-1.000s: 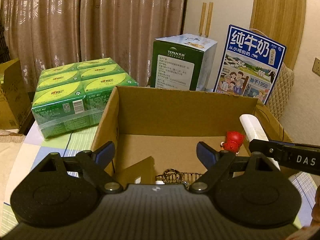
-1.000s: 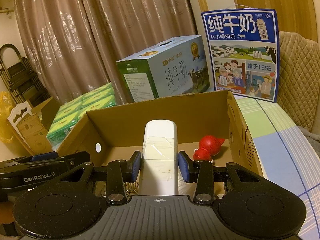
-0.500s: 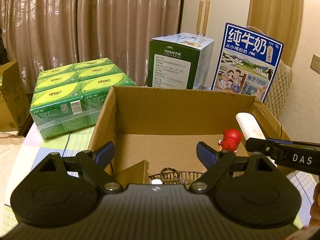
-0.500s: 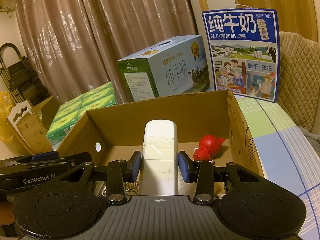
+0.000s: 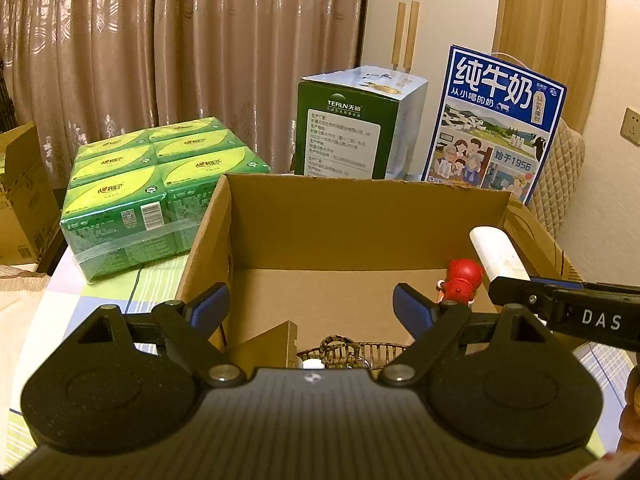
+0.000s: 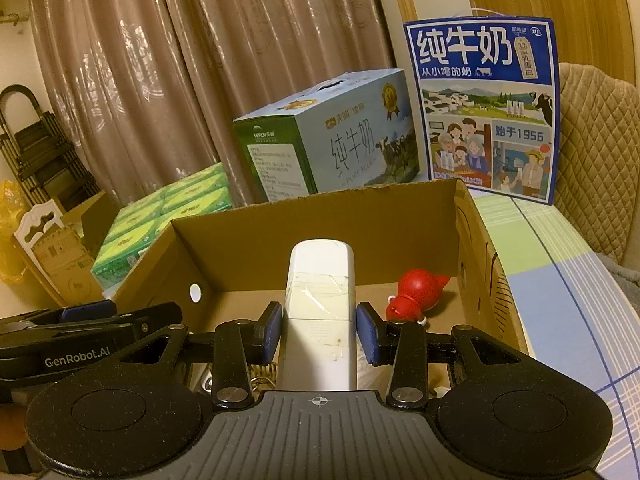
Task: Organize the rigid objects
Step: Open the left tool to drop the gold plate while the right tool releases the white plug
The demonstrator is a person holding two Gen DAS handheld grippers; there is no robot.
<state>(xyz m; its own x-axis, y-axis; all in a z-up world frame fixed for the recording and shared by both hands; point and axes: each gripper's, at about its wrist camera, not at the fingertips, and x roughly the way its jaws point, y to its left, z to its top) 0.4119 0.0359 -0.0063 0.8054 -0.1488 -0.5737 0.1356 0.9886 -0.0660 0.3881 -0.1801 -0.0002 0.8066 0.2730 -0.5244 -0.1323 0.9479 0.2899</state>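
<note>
The right tool [image 6: 318, 332] gripped a white plastic oblong remote [image 6: 320, 304] above the open brown cardboard box [image 6: 320, 216]; the left tool [image 5: 310, 306] gaped empty. Next: lower, release inside.

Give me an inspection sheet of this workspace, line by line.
Surface: table under a checked cloth.
Job's things: open cardboard box; red toy and a woven wicker item on its floor; white remote held above the box.
Clutter: green tissue packs, green milk carton, blue milk bag, all behind or beside the box.
Grippers: left claw open, holding nothing; right claw shut on the white remote.
Cables: nothing seen.
Surroundings: brown curtains, quilted chair back, more cardboard boxes and a dark rack at the left.
</note>
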